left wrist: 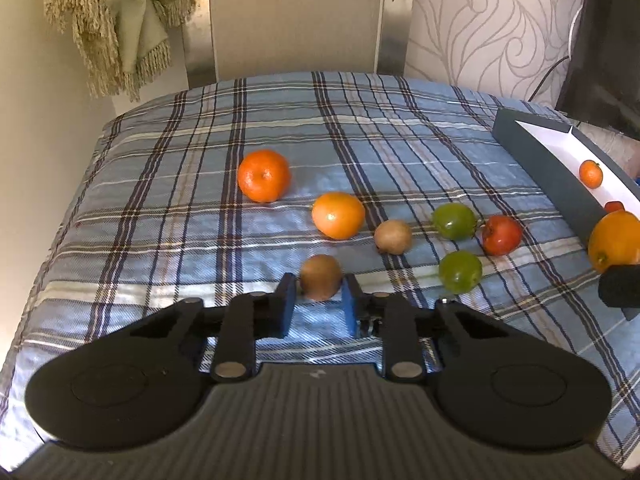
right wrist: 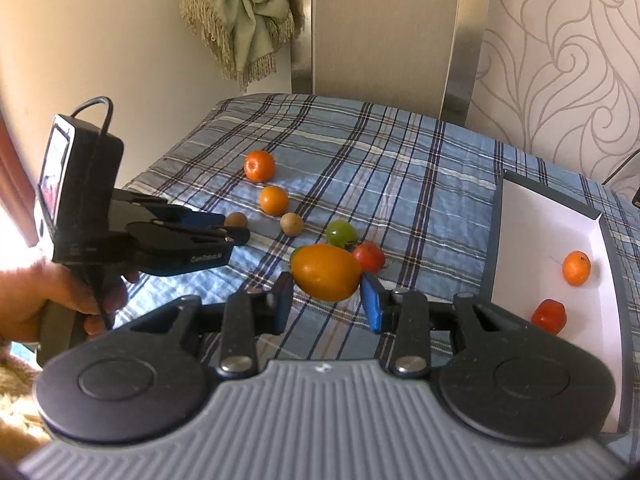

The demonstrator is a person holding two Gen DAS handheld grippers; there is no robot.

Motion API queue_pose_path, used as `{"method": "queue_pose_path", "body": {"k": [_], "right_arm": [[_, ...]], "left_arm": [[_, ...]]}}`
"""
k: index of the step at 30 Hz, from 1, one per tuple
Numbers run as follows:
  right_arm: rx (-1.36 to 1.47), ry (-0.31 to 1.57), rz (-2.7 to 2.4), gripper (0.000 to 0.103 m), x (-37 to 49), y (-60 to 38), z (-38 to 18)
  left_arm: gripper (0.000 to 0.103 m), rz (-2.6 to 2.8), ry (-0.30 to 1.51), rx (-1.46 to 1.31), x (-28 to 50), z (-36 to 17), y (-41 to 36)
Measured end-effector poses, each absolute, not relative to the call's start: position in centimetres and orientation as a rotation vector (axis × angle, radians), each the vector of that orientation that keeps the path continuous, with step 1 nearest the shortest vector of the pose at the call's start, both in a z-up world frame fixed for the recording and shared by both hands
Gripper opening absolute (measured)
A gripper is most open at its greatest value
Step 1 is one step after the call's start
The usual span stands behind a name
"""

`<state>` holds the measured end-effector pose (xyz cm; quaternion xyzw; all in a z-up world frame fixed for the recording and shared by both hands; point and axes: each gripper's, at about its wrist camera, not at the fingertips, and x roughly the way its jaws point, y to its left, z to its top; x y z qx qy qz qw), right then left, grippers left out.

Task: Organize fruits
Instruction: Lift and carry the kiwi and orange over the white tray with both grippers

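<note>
My left gripper (left wrist: pixel 320 294) is shut on a brown kiwi (left wrist: pixel 321 277) low over the plaid cloth (left wrist: pixel 200 208). My right gripper (right wrist: pixel 327 294) is shut on a yellow-orange fruit (right wrist: pixel 326 272) and holds it above the cloth, left of the grey box (right wrist: pixel 496 240). The box has a white inside and holds a small orange (right wrist: pixel 576 268) and a red fruit (right wrist: pixel 549 316). On the cloth lie two oranges (left wrist: pixel 264 176) (left wrist: pixel 338 215), a second kiwi (left wrist: pixel 393 236), two green fruits (left wrist: pixel 454 221) (left wrist: pixel 460 272) and a red fruit (left wrist: pixel 501 235).
The cloth covers a raised surface that drops off at the left and far edges. A fringed green cloth (left wrist: pixel 120 20) hangs on the wall behind. A dark object (left wrist: pixel 600 40) stands at the far right. The left gripper and the hand that holds it show in the right wrist view (right wrist: pixel 120 236).
</note>
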<state>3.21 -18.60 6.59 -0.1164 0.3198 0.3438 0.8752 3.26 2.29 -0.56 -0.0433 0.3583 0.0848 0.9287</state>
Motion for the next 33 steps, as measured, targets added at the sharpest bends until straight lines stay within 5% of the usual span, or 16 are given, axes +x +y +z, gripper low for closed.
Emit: {"method": "queue_pose_path", "body": {"k": [33], "right_arm": [[-0.167,0.673,0.718,0.039,2.8,-25.0,7.4]], "left_arm": [[0.026,0.145,0.714,-0.088,3.5,3.7,-5.1]]}}
